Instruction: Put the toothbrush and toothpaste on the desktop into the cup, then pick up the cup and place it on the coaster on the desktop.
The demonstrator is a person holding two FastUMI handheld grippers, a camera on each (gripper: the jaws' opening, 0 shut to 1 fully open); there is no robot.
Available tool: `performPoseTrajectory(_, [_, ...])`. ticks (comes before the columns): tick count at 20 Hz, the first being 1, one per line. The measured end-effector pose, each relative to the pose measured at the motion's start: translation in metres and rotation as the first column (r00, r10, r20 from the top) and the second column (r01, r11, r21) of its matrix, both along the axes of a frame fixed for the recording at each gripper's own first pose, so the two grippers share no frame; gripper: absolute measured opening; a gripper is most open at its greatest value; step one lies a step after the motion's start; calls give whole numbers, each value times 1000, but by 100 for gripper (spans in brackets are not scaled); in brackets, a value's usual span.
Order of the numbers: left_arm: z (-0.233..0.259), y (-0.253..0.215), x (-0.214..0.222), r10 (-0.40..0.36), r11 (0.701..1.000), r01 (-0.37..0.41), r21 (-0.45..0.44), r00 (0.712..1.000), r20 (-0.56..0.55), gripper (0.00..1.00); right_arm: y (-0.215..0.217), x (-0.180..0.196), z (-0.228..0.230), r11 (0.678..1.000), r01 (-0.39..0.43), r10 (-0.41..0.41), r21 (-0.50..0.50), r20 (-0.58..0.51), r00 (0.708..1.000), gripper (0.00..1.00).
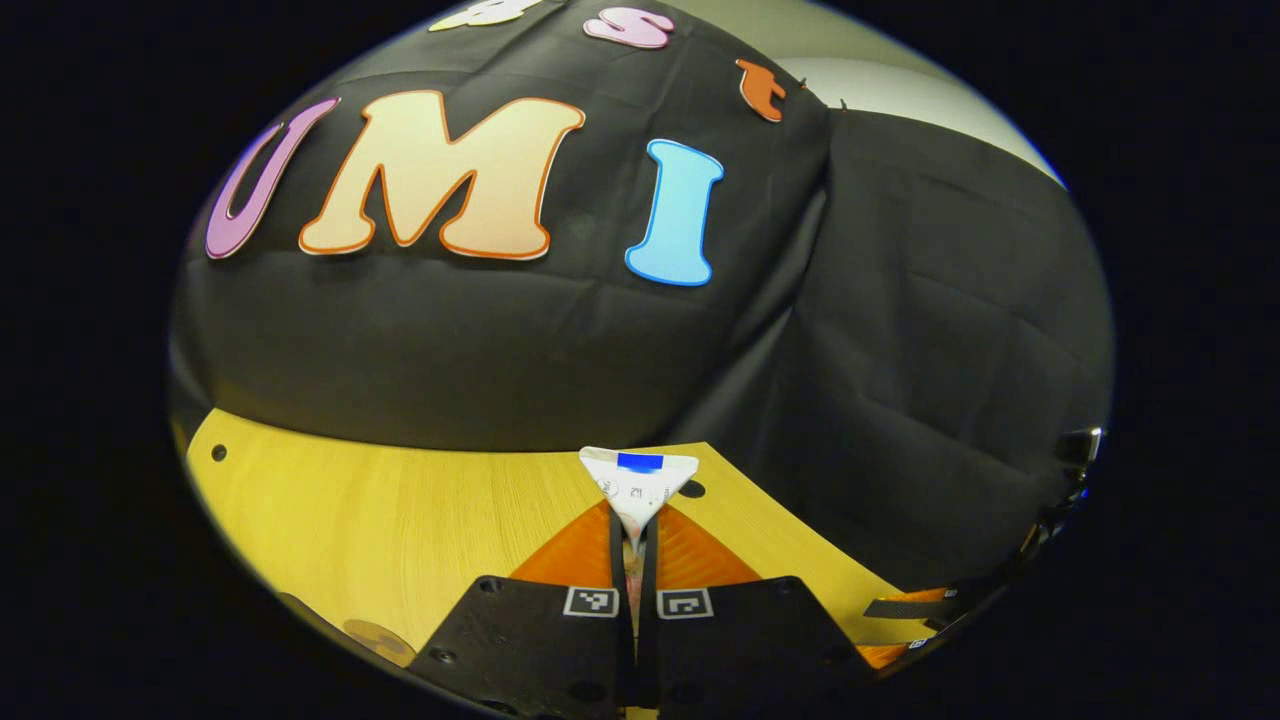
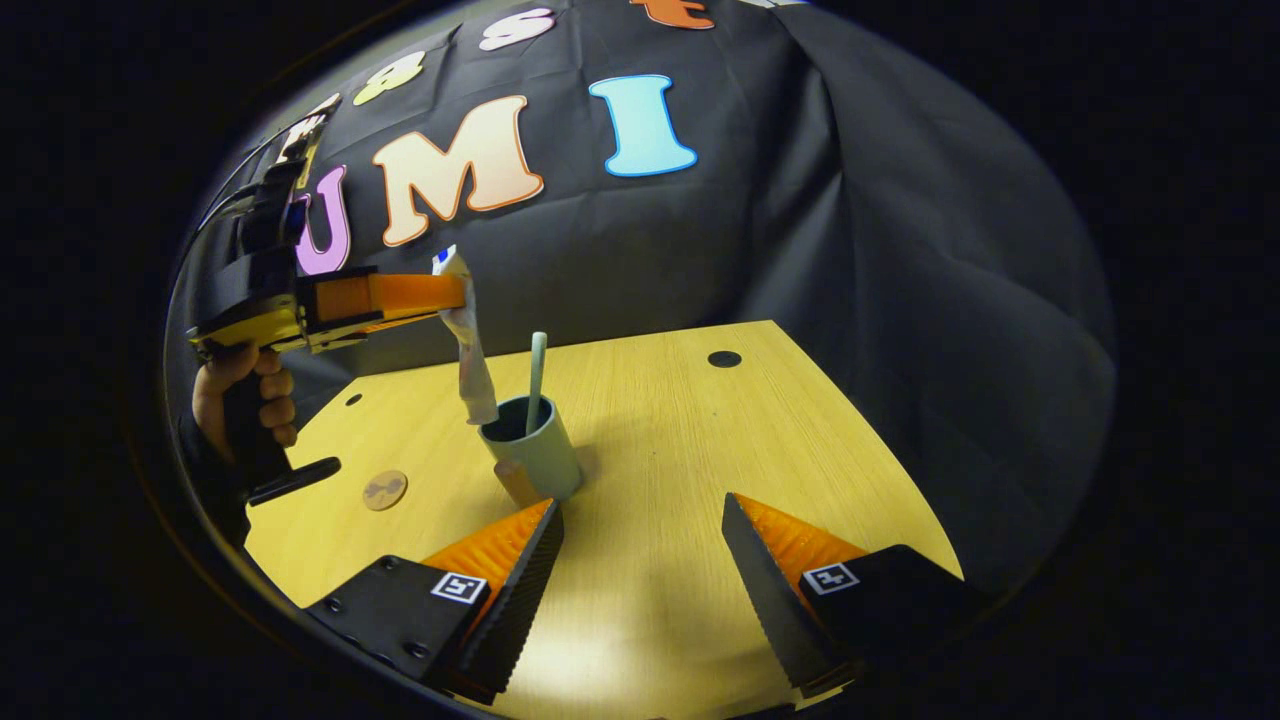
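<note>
**Operator:** Nearest the lens in the left gripper view, how did the left gripper (image 1: 634,560) stand?

**Inspector:** Its two fingers were clenched on the toothpaste (image 1: 638,482), gripping near the flat crimped tail. In the right gripper view the tube hung nearly upright, tilted slightly, with its cap end down at the rim of the cup (image 2: 532,446). Whether the cap had entered the mouth could not be told.

**Operator:** And the right gripper (image 2: 640,560)?

**Inspector:** It was released, fingers spread wide, holding nothing, low over the desktop (image 2: 800,440) on the near side of the cup.

**Operator:** Location of the remaining items?

**Inspector:** The toothbrush (image 2: 536,366) stood in the cup, handle leaning on the rim. The cup stood upright near the middle of the desktop. A small round disc, presumably the coaster (image 2: 385,490), lay flat to the cup's left, well apart from it.

**Operator:** Handling characteristics?

**Inspector:** By judgement, the tube was light and soft; the crimped tail was the stiffest part and the best place to hold. The cup looked rigid, smooth and light, and top-heavy once loaded. A grip across its wall, below the rim, seemed advisable.

**Operator:** Legible markings?

**Inspector:** The tube showed a blue patch and small print, too fine to read. Square coded markers sat on the gripper bodies. No brand could be made out.
</note>
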State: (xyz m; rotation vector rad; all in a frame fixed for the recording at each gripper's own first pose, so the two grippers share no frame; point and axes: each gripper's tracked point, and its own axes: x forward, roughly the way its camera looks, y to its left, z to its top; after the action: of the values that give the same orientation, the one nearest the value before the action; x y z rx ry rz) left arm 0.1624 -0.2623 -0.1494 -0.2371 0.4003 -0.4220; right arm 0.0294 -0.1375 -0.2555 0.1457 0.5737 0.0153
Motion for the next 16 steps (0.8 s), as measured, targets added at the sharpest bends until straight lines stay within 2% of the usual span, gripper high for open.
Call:
performPoseTrajectory(1, [-7, -4, 0, 5, 1000, -5, -5, 1000, -21, 0, -2, 0, -1, 1000, 4, -4, 1, -3, 1000, 95])
performPoseTrajectory(2, [-14, -6, 0, 14, 1000, -15, -12, 999, -42, 0, -5, -1, -1, 1000, 7, -7, 5, -6, 1000, 99])
performPoseTrajectory(4, [-23, -7, -1, 31, 999, -32, -17, 997, -72, 0, -9, -2, -4, 1000, 13, -13, 16, -14, 1000, 99])
performPoseTrajectory(5, [-30, -8, -3, 39, 999, -40, -10, 996, -85, 2, -10, -2, -5, 1000, 15, -15, 24, -18, 1000, 94])
performPoseTrajectory(7, [-38, -8, -8, 47, 999, -47, 2, 993, -111, 1, -10, 0, -4, 999, 11, -10, 38, -22, 1000, 99])
performPoseTrajectory(8, [-42, -9, -12, 45, 999, -45, 1, 991, -123, 6, -9, 2, -4, 999, 6, -5, 41, -26, 1000, 98])
performPoseTrajectory(9, [-45, -11, -19, 40, 999, -41, -6, 991, -130, 5, -6, 4, -5, 999, -3, 4, 45, -32, 999, 94])
performPoseTrajectory(11, [-49, -11, -24, 41, 999, -42, -1, 990, -137, 8, 2, 9, -3, 998, -29, 31, 53, -42, 999, 99])
performPoseTrajectory(13, [-47, -5, -39, 51, 999, -51, 5, 991, -123, 22, 13, 14, 2, 996, -69, 72, 59, -45, 996, 98])
performPoseTrajectory(15, [-37, 6, -45, 75, 997, -75, -2, 994, -85, 46, 26, 19, 8, 992, -117, 119, 52, -55, 991, 98])
performPoseTrajectory(16, [-33, 19, -50, 103, 995, -102, 9, 993, -66, 63, 33, 22, 10, 989, -138, 141, 49, -65, 988, 98])
